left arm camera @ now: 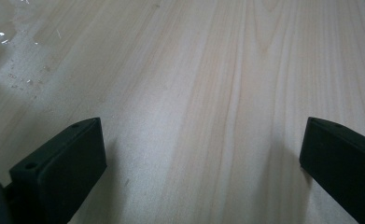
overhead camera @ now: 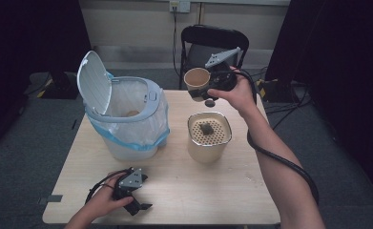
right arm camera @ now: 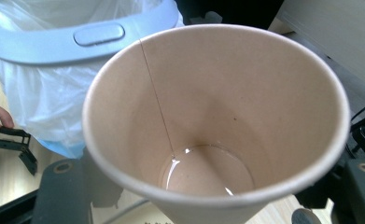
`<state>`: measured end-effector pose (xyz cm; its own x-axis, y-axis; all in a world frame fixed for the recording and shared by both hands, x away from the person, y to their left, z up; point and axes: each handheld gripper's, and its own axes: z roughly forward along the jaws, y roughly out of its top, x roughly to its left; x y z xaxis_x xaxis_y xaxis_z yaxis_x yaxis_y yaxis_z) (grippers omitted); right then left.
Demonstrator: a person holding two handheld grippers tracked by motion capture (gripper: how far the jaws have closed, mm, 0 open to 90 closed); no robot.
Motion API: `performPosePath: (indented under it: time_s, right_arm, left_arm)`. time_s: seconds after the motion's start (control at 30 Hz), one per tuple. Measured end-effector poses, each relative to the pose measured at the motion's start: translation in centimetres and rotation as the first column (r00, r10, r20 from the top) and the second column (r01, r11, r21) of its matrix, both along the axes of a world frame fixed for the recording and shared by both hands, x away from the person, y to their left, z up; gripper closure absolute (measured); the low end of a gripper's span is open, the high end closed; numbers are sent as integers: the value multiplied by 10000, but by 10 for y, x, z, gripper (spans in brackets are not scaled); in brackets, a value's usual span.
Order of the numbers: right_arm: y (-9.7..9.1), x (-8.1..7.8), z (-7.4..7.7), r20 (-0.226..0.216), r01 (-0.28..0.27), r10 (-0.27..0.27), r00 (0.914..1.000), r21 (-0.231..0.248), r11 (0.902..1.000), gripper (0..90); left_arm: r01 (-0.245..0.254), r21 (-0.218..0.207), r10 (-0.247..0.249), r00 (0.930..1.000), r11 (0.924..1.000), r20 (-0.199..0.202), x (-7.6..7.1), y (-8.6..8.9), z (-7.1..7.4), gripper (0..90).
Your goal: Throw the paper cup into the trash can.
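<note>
Right tool (overhead camera: pixel 204 90): pinching the paper cup (overhead camera: pixel 196 82), tipping it sideways above the strainer pot (overhead camera: pixel 209 136).
Left tool (overhead camera: pixel 137 202): resting on the surface (overhead camera: pixel 184 186), jaws spread wide.
Bin (overhead camera: pixel 127 114): standing lid-open, left of the cup.

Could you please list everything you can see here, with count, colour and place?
Tan paper cup: one, held tilted above the table's far side, wet inside.
Cream metal canister with perforated strainer top: one, right of table centre, a dark lump on the strainer.
Pale blue lidded bin with clear bag liner: one, far left of the table, lid up.
Light wooden table: one.
Black folding chair: one, behind the table.
Right gripper: black, fingers closed on the cup.
Left gripper: black, near edge, fingers open, nothing between them.
</note>
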<state>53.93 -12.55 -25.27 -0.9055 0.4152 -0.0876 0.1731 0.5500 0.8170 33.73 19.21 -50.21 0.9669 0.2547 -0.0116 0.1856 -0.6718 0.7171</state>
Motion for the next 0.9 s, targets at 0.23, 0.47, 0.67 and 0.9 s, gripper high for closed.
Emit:
performPosePath:
  time_s: [0.23,0.47,0.67,0.9]
  right_arm:
    - [8,0,9,1,-140,140,9999,-16,9999,270]
    - [15,1,16,-45,-275,275,9996,74,9996,270]
    - [22,1,23,-79,-291,291,9995,95,9995,270]
    - [33,0,30,-60,-427,427,9991,121,9990,270]
  left_arm:
    - [-2,-1,2,10000,10000,-5,0,0,0,0]
    - [-6,3,6,10000,10000,-15,0,0,0,0]
    - [-35,-14,35,10000,10000,-73,0,0,0,0]
    - [-20,-12,20,10000,10000,-71,0,0,0,0]
